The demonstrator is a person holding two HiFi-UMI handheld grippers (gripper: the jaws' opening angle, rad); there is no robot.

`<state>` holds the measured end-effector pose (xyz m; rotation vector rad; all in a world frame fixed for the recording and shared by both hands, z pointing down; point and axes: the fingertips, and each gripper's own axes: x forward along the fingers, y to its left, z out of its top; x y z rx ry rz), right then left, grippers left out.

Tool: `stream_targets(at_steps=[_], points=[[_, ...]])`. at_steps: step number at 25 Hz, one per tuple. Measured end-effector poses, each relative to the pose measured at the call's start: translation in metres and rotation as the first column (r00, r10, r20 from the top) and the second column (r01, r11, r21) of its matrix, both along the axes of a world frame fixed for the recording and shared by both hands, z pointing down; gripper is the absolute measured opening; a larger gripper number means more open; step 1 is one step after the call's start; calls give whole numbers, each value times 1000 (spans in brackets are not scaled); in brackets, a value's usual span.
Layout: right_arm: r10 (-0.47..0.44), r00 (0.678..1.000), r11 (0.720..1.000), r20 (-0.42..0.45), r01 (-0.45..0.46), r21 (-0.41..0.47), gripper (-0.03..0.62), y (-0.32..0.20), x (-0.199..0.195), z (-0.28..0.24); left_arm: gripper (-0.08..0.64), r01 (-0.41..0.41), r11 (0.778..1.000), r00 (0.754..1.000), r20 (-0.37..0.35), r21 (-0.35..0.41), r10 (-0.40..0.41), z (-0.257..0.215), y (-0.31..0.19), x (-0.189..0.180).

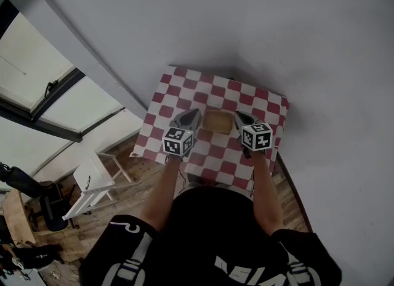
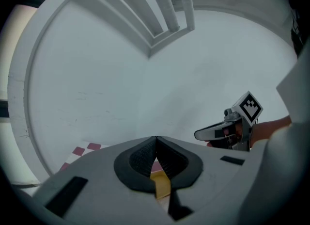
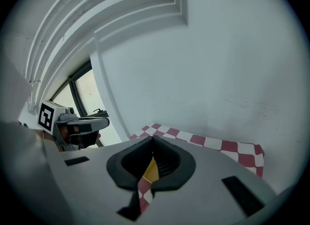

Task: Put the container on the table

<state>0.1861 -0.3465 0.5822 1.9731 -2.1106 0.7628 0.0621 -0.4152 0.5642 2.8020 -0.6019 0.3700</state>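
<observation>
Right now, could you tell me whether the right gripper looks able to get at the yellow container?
Probably yes: the right gripper sits at the right edge of the container, jaws shut with its yellow rim apparently pinched between them, and nothing stands in the way.

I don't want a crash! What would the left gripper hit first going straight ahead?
The left gripper is clamped on the container, which would go along; beyond it, probably the white wall. Depth unclear.

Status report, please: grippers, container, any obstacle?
Left gripper jaws shut on container rim. Right gripper same, opposite side. Container above checkered table. No obstacle seen.
</observation>
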Motion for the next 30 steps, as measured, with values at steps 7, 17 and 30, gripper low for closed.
stream_targets(at_steps=[7, 17, 30], points=[[-13, 1000, 1000, -16, 13, 10, 14, -1, -4, -6, 26, 12, 1000, 1000, 16, 3, -12, 0, -2, -6], [-42, 999, 999, -22, 42, 3, 14, -2, -10, -2, 26, 17, 1000, 999, 29, 9, -17, 5, -3, -11], [-50, 998, 999, -23, 50, -10, 14, -12, -8, 0, 26, 17, 1000, 999, 34, 2, -17, 7, -12, -10]])
